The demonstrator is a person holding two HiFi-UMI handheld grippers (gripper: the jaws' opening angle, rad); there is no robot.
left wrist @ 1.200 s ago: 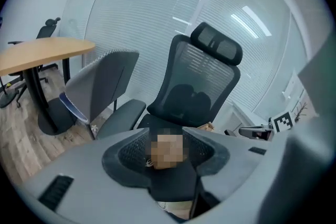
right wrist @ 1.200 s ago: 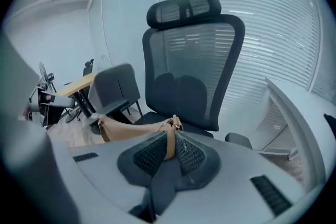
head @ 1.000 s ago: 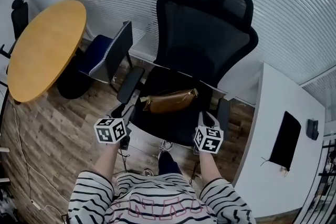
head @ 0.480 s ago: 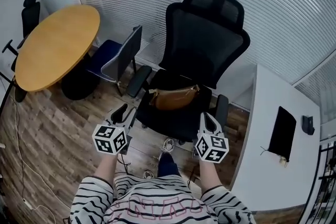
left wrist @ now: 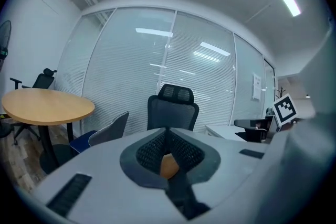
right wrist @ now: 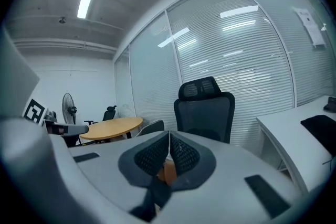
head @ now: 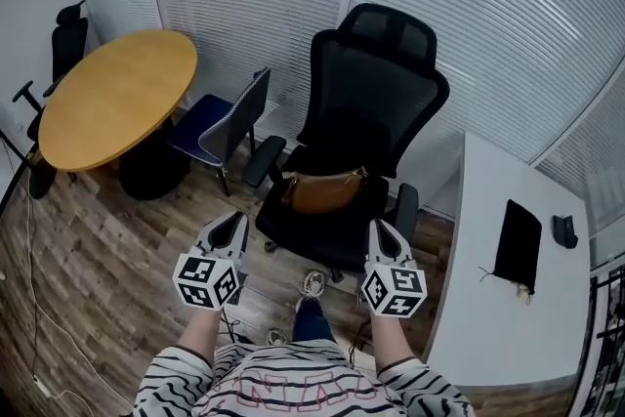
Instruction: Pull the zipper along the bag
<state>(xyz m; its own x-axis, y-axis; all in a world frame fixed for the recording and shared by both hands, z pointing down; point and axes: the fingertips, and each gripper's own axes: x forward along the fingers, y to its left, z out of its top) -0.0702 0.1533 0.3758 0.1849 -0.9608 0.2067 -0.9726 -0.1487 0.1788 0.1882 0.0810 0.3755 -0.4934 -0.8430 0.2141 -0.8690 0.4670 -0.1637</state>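
Note:
A brown leather bag (head: 322, 190) lies across the seat of a black mesh office chair (head: 376, 103). Both grippers hang in the air in front of the chair, well short of the bag. My left gripper (head: 232, 222) has just been closing and its pads now meet with nothing between them. My right gripper (head: 379, 229) is shut and empty too. In the left gripper view the closed jaws (left wrist: 167, 134) point at the chair, with the bag (left wrist: 168, 165) showing as a brown patch behind them. The right gripper view shows the same: shut jaws (right wrist: 169, 136) and the bag (right wrist: 168, 171) beyond.
A round wooden table (head: 117, 98) stands at the left with a blue-seated chair (head: 220, 117) beside it. A white desk (head: 508, 308) at the right carries a black pouch (head: 515, 244). Blinds cover the glass walls behind. The floor is wood.
Both grippers have drawn back from the chair and risen, so the chair and bag look farther off. The left gripper's jaws went from wide open to shut.

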